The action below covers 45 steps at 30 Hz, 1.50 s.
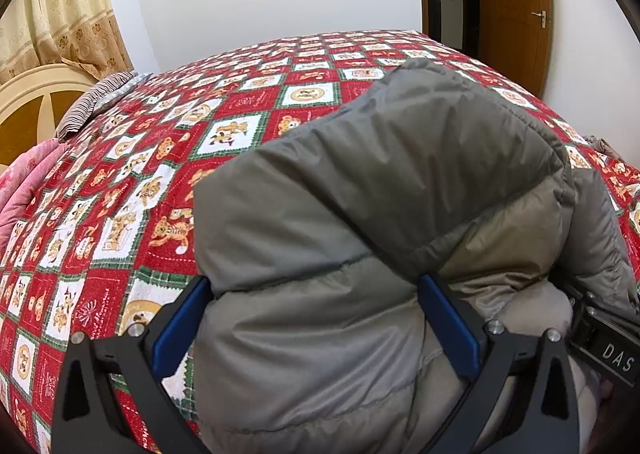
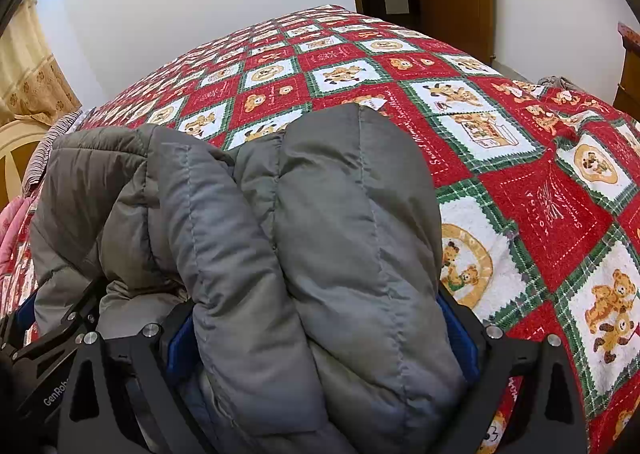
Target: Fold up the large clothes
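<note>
The left gripper has its blue pads spread wide with a thick fold of the grey puffer jacket bulging between them, clamped on the padding. The right gripper likewise squeezes a bunched roll of the same jacket. The jacket lies on the red teddy-bear quilt covering the bed, blocking the near quilt. Beyond are a striped pillow, beige curtain and wooden door.

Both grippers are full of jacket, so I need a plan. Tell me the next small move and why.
Probably lower both together onto the red bear-print quilt: the left gripper and right gripper each clamp a thick bundle of the grey puffy quilted jacket, which is bunched up rather than flat.
</note>
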Tool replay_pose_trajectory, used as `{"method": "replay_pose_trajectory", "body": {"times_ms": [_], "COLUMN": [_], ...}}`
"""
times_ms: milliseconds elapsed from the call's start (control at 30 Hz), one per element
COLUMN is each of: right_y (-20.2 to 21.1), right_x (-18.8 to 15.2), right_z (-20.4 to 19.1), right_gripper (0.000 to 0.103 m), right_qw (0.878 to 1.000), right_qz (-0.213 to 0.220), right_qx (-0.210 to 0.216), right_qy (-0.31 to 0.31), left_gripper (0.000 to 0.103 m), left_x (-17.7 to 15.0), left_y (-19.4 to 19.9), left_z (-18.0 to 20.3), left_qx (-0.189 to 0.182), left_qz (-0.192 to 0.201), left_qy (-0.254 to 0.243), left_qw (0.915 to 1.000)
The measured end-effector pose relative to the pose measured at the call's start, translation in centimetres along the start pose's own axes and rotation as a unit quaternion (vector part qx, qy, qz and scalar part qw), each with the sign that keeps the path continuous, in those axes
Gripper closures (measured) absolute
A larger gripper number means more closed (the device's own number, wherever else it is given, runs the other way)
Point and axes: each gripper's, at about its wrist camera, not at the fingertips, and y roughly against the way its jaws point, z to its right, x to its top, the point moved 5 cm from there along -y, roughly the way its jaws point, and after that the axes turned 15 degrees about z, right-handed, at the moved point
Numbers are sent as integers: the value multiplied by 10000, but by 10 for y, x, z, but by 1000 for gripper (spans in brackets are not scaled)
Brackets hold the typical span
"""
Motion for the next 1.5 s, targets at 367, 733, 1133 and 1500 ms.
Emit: {"method": "replay_pose_trajectory", "body": {"times_ms": [367, 733, 1133, 1500], "right_y": [13, 42, 57, 88], "right_x": [3, -20, -23, 8], "right_z": [9, 19, 17, -92], "right_gripper": [5, 18, 78, 83], "right_qw": [9986, 9919, 9692, 9450], "right_qz": [-280, -256, -108, -3], "right_qx": [431, 1206, 2305, 3252], "right_qy": [-112, -291, -865, -354], "left_gripper": [0, 4, 79, 81], "left_x": [-13, -33, -18, 17], "left_y": [29, 36, 82, 137], "left_z": [-19, -23, -18, -131], "left_qx": [-539, -1463, -1729, -865], "left_qz": [-77, -426, 144, 858], "left_qy": [158, 865, 338, 552], "left_qw": [9984, 9845, 9843, 9910]}}
